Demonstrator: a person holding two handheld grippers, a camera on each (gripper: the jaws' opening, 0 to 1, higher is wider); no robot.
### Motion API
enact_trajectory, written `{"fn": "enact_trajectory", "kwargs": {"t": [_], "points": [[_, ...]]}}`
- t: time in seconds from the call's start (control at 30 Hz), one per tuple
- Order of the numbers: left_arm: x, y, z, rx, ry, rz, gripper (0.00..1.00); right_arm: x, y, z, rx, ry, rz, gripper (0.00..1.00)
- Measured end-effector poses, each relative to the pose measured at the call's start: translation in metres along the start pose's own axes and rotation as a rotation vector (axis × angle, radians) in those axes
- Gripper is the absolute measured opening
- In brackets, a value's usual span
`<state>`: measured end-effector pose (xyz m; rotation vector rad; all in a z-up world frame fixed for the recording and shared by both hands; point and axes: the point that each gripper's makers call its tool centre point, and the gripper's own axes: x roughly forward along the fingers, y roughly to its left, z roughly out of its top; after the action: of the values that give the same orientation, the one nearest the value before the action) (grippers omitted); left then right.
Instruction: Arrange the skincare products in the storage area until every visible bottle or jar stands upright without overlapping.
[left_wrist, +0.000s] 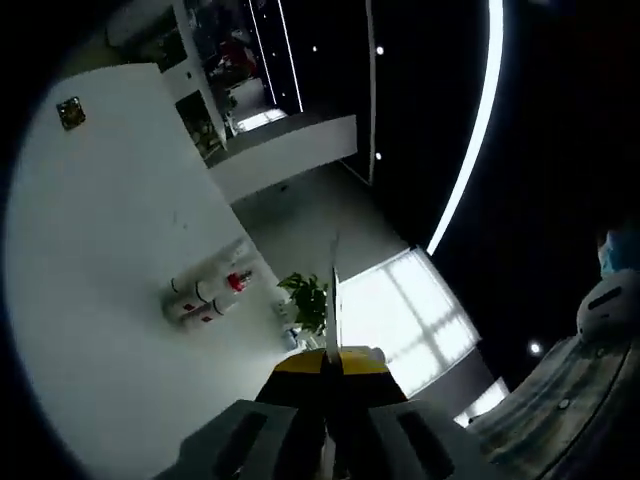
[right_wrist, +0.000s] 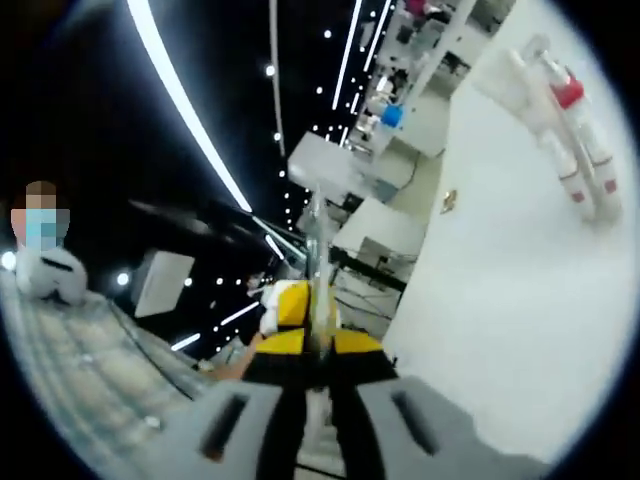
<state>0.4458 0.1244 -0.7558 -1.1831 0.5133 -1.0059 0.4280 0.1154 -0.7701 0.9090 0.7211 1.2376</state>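
A: Left gripper (left_wrist: 331, 365) rising from the bottom of the left gripper view, yellow and black, jaws pressed together, nothing between them. Tips held in the air, well apart from the products.

B: And the skincare products?

A: Lying on the white table (left_wrist: 100, 250), near its edge. Two white tubes (left_wrist: 195, 305) side by side, touching along their length, not upright. One red cap (left_wrist: 236, 282) at the end of one of them. A clear bottle (left_wrist: 232, 252) just beside, hard to make out. Small dark square tag (left_wrist: 70, 112) far off on the same table. Green plant (left_wrist: 308, 300) beyond the table edge, in front of a bright window (left_wrist: 400, 320).

B: Right side?

A: Right gripper (right_wrist: 318, 340) in the right gripper view, also yellow and black, jaws closed against each other, empty, pointing toward the dark ceiling with long light strips (right_wrist: 190, 120). Same white tubes (right_wrist: 585, 175) at the upper right, on the table (right_wrist: 500, 300), with the red cap (right_wrist: 567, 92). Well apart from this gripper too. A person in a checked shirt (right_wrist: 90, 370) at the left.
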Motion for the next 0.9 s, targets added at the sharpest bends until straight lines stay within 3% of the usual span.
{"fn": "enact_trajectory", "kwargs": {"t": [0.03, 0.13, 0.4, 0.43, 0.5, 0.57, 0.6, 0.73, 0.9], "points": [[0.001, 0.001, -0.001, 0.006, 0.008, 0.007, 0.02, 0.0, 0.003, 0.004, 0.027, -0.026, 0.014, 0.01], [0.0, 0.0, -0.001, 0.006, 0.015, 0.001, 0.02, 0.001, 0.005, 0.003, 0.004, -0.026, 0.011, 0.0], [-0.003, -0.002, 0.0, 0.006, 0.003, 0.002, 0.02, 0.004, 0.005, 0.004, 0.059, -0.022, 0.02, 0.01], [-0.003, -0.001, 0.002, 0.008, -0.009, 0.009, 0.02, 0.004, 0.005, 0.005, 0.062, -0.026, 0.015, 0.01], [-0.006, 0.0, 0.016, -0.076, -0.097, 0.001, 0.02, 0.004, -0.001, 0.007, 0.024, -0.041, -0.015, 0.04], [-0.011, -0.002, 0.035, -0.089, -0.204, -0.01, 0.02, 0.004, 0.0, 0.003, 0.016, -0.026, -0.018, 0.05], [-0.013, -0.003, 0.037, -0.096, -0.212, -0.018, 0.02, 0.004, -0.001, 0.002, 0.016, -0.024, -0.022, 0.05], [-0.011, 0.0, 0.028, -0.071, -0.133, 0.009, 0.02, 0.004, -0.002, 0.0, -0.011, -0.032, -0.031, 0.08], [-0.009, 0.008, 0.005, -0.123, -0.052, 0.034, 0.02, 0.006, -0.001, 0.01, -0.03, -0.075, -0.039, 0.14]]}}
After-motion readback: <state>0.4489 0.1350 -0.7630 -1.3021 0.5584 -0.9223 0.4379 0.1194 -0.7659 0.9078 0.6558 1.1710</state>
